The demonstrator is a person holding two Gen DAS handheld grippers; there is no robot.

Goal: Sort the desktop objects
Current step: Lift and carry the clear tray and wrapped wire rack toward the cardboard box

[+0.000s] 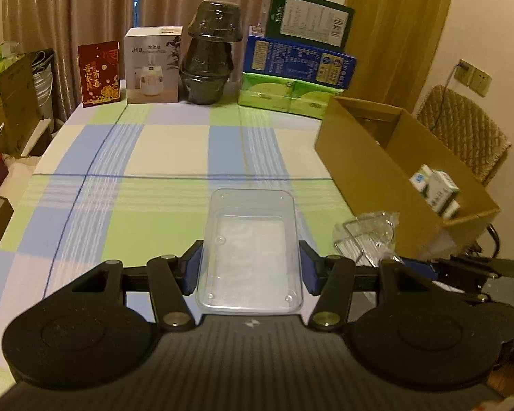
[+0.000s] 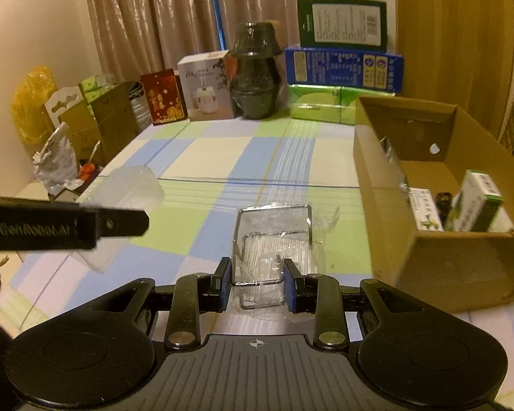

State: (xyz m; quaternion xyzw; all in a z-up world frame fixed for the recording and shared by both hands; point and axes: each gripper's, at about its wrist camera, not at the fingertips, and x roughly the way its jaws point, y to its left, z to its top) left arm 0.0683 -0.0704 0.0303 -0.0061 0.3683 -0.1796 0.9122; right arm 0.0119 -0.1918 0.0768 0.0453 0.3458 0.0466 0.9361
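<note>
The clear rectangular plastic tray (image 1: 250, 250) was held lengthwise between the left gripper (image 1: 252, 269) jaws above the checked bench (image 1: 154, 150); the open brown cardboard box (image 1: 387, 157) lay to its right, nearer the right gripper (image 2: 257, 282), clamped on a plastic-wrapped wire rack (image 2: 274, 233).

Probably a home: curtains (image 1: 85, 17); checked tablecloth (image 1: 154, 171); quilted chair (image 1: 462, 130)

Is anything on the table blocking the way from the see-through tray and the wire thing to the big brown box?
Nothing visible does. The left gripper holds the clear plastic tray, the right gripper the bagged wire rack. Only bare checked tablecloth lies between them and the open cardboard box on the right.
</note>
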